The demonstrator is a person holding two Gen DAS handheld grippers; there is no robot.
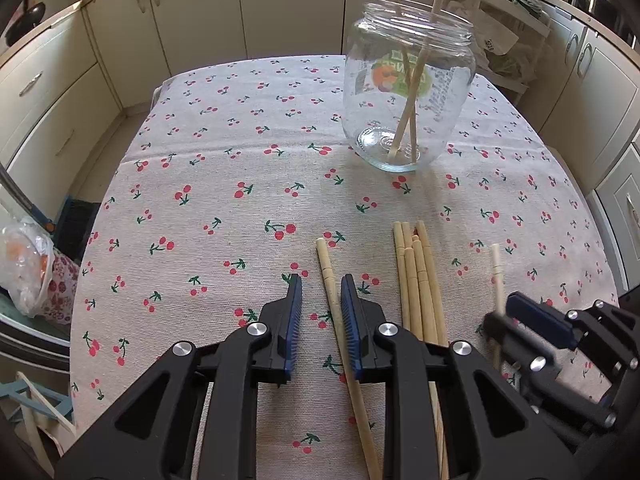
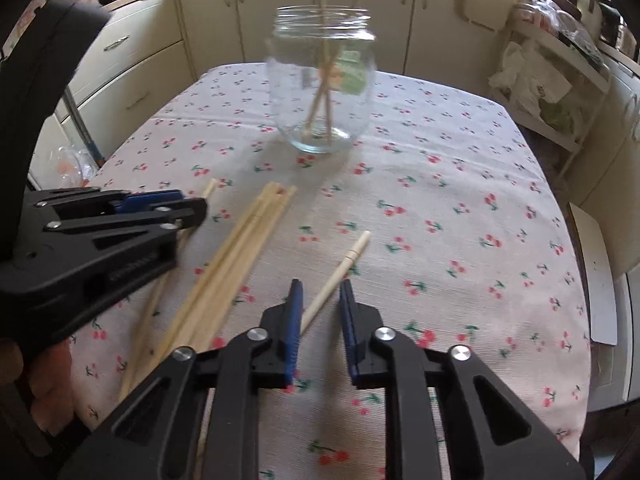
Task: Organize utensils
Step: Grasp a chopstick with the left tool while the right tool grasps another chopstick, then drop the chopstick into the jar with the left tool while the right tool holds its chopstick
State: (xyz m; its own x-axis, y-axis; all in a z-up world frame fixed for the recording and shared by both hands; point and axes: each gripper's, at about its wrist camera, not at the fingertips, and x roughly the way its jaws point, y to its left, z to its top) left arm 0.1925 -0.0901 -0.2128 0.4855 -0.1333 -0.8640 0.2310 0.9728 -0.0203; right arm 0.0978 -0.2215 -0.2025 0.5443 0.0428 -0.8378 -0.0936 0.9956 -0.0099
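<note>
A clear glass jar (image 1: pixel 408 92) (image 2: pixel 324 80) stands at the far side of the cherry-print tablecloth (image 1: pixel 224 200) with two chopsticks leaning inside it. Several loose chopsticks (image 1: pixel 420 280) (image 2: pixel 248 240) lie bunched on the cloth. My left gripper (image 1: pixel 320 284) (image 2: pixel 196 206) is down at the cloth, its jaws a narrow gap apart around a single chopstick (image 1: pixel 326 268) that touches only the right pad. To the right of the bunch, my right gripper (image 2: pixel 320 286) (image 1: pixel 503 312) straddles another single chopstick (image 2: pixel 348 258) (image 1: pixel 497 268). This one crosses toward the left pad, and the right pad stands clear of it.
Cream cabinets (image 1: pixel 192 12) surround the table. A wire rack with bags (image 2: pixel 540 80) stands at the right. A plastic bag (image 1: pixel 24 264) sits off the table's left edge. A person's hand (image 2: pixel 40 376) holds the left gripper. The cloth's left half holds nothing.
</note>
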